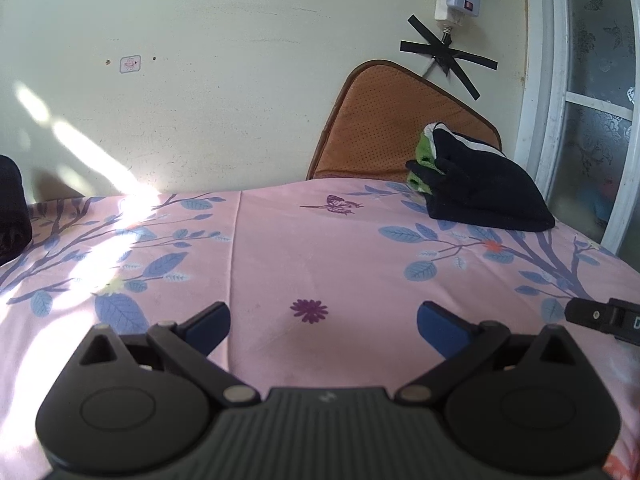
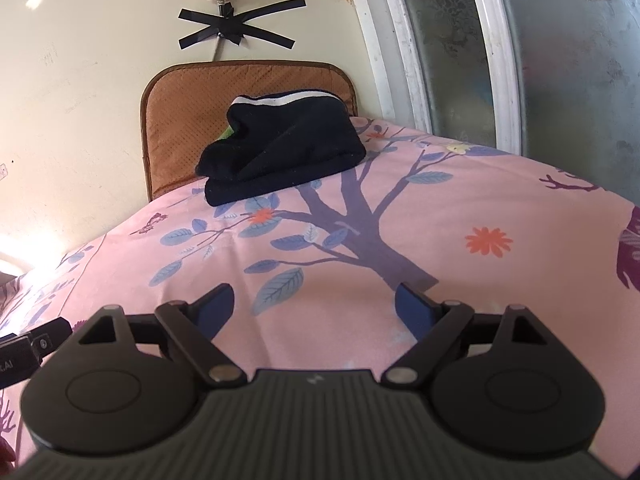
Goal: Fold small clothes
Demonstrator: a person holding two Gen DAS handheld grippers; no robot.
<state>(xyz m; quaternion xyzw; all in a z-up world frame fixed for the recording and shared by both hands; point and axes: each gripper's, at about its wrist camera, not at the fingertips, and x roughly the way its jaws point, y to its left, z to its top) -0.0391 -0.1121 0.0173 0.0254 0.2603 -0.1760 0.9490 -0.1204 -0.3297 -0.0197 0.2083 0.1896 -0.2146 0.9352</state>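
Observation:
A folded black garment (image 1: 486, 188) with a white stripe lies at the far right edge of the pink flowered cloth (image 1: 320, 248), with a bit of green fabric (image 1: 425, 152) tucked under it. The right wrist view shows the same black garment (image 2: 280, 152) at the far end of the cloth (image 2: 460, 208). My left gripper (image 1: 323, 322) is open over bare cloth, well short of the garment. My right gripper (image 2: 314, 306) is open too, nothing between its blue pads, low over the printed tree.
A brown chair back (image 1: 396, 120) stands behind the table against the cream wall. A white-framed glass door (image 2: 500, 52) is at the right. A dark object (image 1: 12, 208) sits at the far left. The other gripper's tip (image 1: 600, 316) shows at the right edge.

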